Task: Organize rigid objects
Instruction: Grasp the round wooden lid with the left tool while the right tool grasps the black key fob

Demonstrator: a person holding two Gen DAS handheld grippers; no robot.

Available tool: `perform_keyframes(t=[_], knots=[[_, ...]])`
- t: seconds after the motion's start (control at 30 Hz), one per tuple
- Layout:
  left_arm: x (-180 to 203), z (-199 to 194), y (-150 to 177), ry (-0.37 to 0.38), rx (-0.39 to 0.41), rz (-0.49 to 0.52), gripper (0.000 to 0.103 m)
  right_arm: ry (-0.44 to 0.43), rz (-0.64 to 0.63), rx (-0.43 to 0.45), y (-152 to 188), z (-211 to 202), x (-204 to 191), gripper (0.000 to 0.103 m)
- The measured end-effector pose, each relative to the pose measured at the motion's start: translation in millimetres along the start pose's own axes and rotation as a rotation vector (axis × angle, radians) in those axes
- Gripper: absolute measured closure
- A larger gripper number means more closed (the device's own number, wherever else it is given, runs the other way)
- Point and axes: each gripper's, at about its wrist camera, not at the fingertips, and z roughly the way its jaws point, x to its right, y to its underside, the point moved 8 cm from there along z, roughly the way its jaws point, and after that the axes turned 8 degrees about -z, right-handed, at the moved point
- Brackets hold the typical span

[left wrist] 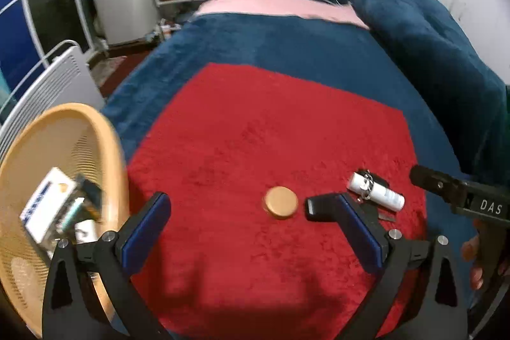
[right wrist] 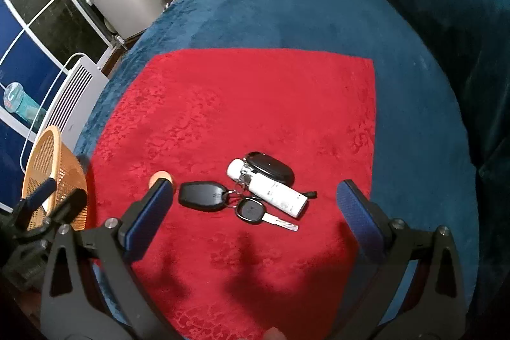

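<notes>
Both grippers, left gripper (left wrist: 251,206) and right gripper (right wrist: 255,193), hang fingers wide apart, gripping nothing; key bunch (right wrist: 223,199), white tube (right wrist: 271,191) and round lid (left wrist: 280,202) sit mid red cloth (right wrist: 255,104); basket (left wrist: 105,142) at the cloth's left edge holds boxes.

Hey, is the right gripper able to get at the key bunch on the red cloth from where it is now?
Probably yes. The right gripper hangs open just short of the key bunch, jaws spread wider than the black fob, nothing between. The white tube lies close beside the keys and might get nudged.
</notes>
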Motion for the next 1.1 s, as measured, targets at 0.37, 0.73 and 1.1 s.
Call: perform_keyframes(t=[0.37,0.73,1.1], knots=[[4.9,69.4,28.0,-0.009,-0.149,0.031,0.005,0.015,0.04,-0.04,11.7,34.0,20.1,0.001],[8.1,99.0,32.1,0.01,-0.176,0.044,0.02,0.029,-0.002,-0.109,24.1,59.4,36.8,0.028],[6.3,114.6,23.0,-0.026,-0.162,0.068,0.063,-0.005,-0.035,-0.129,8.8,83.0,23.1,0.027]])
